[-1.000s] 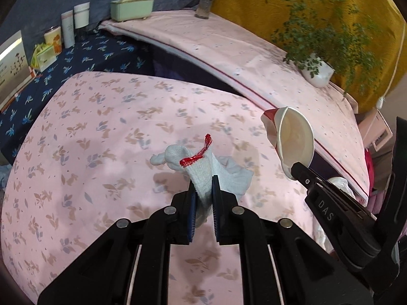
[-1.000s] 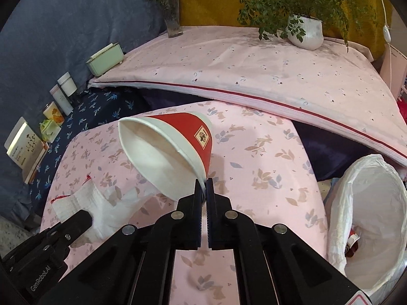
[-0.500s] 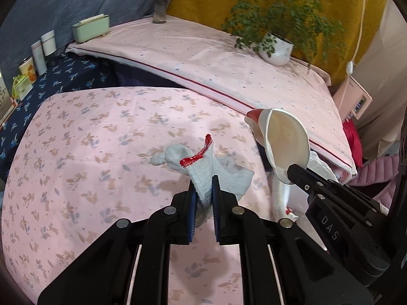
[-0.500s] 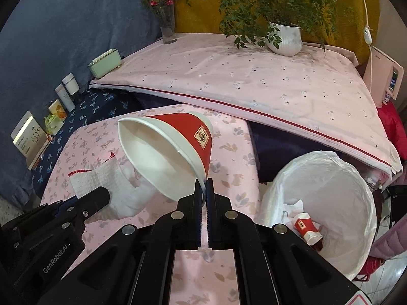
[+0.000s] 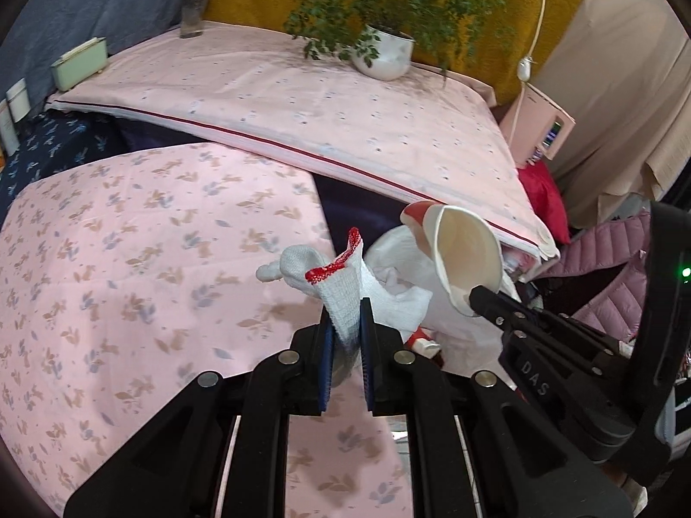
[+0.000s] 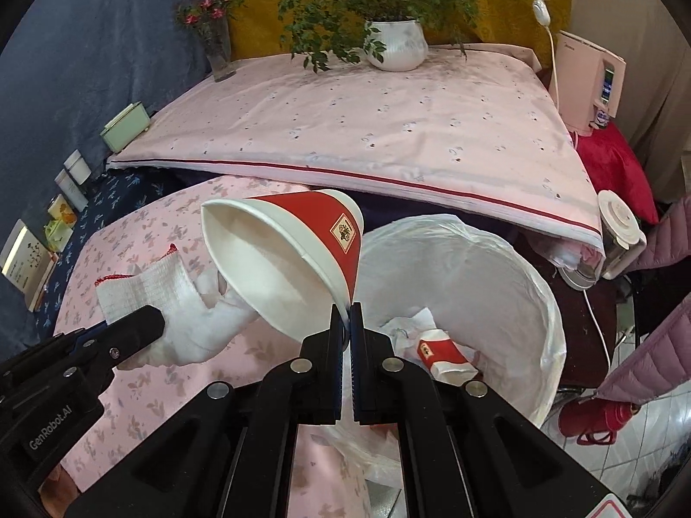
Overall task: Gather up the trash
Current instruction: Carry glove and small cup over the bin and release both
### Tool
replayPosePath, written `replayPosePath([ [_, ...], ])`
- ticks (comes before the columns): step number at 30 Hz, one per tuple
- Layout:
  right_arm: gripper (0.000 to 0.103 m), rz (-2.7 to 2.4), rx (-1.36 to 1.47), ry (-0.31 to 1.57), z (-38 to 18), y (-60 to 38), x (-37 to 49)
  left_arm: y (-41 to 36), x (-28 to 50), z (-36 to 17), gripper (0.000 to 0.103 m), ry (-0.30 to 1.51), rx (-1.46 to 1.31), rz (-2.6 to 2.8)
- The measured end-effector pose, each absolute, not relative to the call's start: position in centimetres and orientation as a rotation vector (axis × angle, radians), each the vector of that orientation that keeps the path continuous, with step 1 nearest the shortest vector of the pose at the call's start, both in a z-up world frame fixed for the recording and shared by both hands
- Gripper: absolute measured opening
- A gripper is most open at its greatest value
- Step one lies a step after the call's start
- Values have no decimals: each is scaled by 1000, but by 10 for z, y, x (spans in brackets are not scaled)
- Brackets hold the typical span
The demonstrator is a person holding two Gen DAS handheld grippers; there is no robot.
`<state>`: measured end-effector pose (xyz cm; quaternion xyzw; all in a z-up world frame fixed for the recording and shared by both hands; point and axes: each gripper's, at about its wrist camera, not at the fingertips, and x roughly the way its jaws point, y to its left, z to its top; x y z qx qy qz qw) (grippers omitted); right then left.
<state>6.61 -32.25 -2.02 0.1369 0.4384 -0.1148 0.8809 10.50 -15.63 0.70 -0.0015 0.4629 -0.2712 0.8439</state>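
While the left gripper (image 5: 345,323) clamped a white glove (image 5: 341,298) with a red cuff between its narrow-set fingers, the right gripper (image 6: 344,323) pinched the rim of a red paper cup (image 6: 293,259), its jaws almost closed on the thin edge. The cup lay tilted, its white inside facing left and toward the camera, and it hung over the near left rim of a bin lined with a white bag (image 6: 531,285). Inside the bin lay a crushed red cup (image 6: 445,354) and a crumpled piece of white paper (image 6: 406,323). The glove hung just left of the cup, above the right edge of a pink flowered cloth (image 5: 129,267), near the bin. In the left wrist view the cup (image 5: 466,254) showed to the right of the glove, held by the right gripper (image 5: 479,298).

Farther off lay a pale pink sheet (image 6: 388,129) with a red stripe, bearing a potted plant (image 6: 395,43), a vase of flowers (image 6: 216,47) and a green box (image 6: 125,129). At the far right stood a pink appliance (image 6: 591,82).
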Motion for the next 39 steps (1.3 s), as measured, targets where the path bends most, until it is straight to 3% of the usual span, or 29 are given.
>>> replayPosePath([
  [13,3,-318,340,936,-34,-368,47,-212,88,-4,14,1035,14,-715],
  [14,3,-320,342,937,-35,-369,46,-213,87,-5,16,1038,16,-716],
  [16,3,-327,341,941,-36,-371,45,-214,85,-7,38,1033,19,-711],
  [18,3,-328,341,944,-37,-371,45,-212,85,-7,47,1017,25,-691],
  [25,8,-314,338,944,-38,-365,49,-201,91,-10,48,1009,43,-624],
  [30,22,-295,314,943,-36,-354,54,-188,95,-14,49,1001,53,-570],
  [39,35,-246,272,948,-32,-332,55,-163,97,-18,49,998,63,-503],
])
